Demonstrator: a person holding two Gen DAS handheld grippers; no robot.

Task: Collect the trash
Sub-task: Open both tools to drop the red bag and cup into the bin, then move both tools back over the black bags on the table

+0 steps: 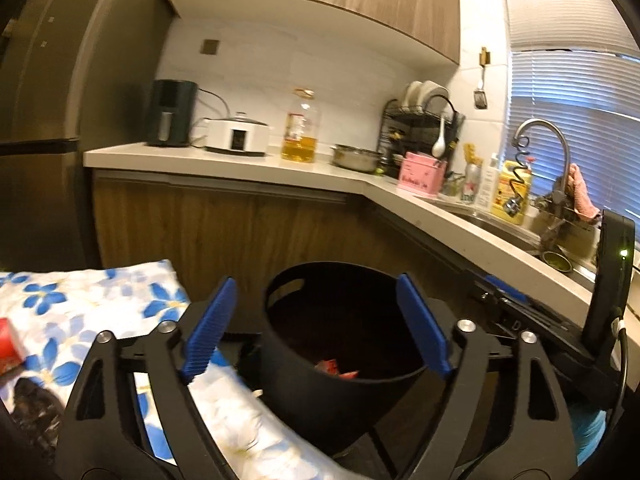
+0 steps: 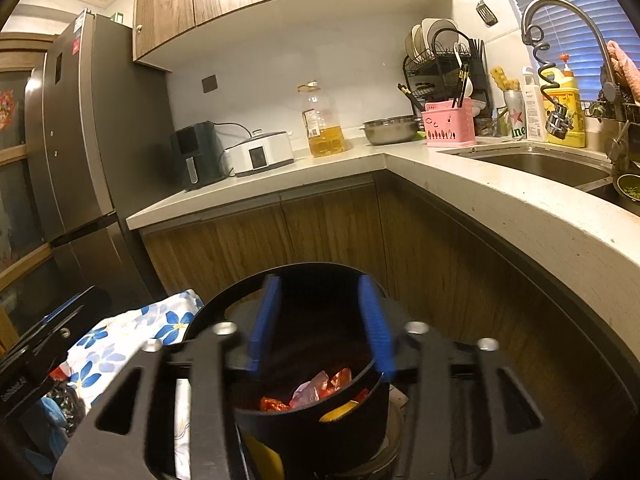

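My left tongs (image 1: pixel 316 324) hung spread wide and gripped nothing, their blue pads flanking the black bin (image 1: pixel 340 360) beside the flowered cloth (image 1: pixel 100 300). My right tongs (image 2: pixel 322 328) were parted more narrowly, also unladen, poised over the same bin (image 2: pixel 312 400) — red and pink wrappers (image 2: pixel 316 390) lay at its bottom, with something yellow beside them. A red scrap (image 1: pixel 10 344) sat on the cloth at far left. Behind, the kitchen surface (image 2: pixel 360 160) carried an oil bottle (image 2: pixel 324 124) and a steel bowl (image 2: pixel 390 130).
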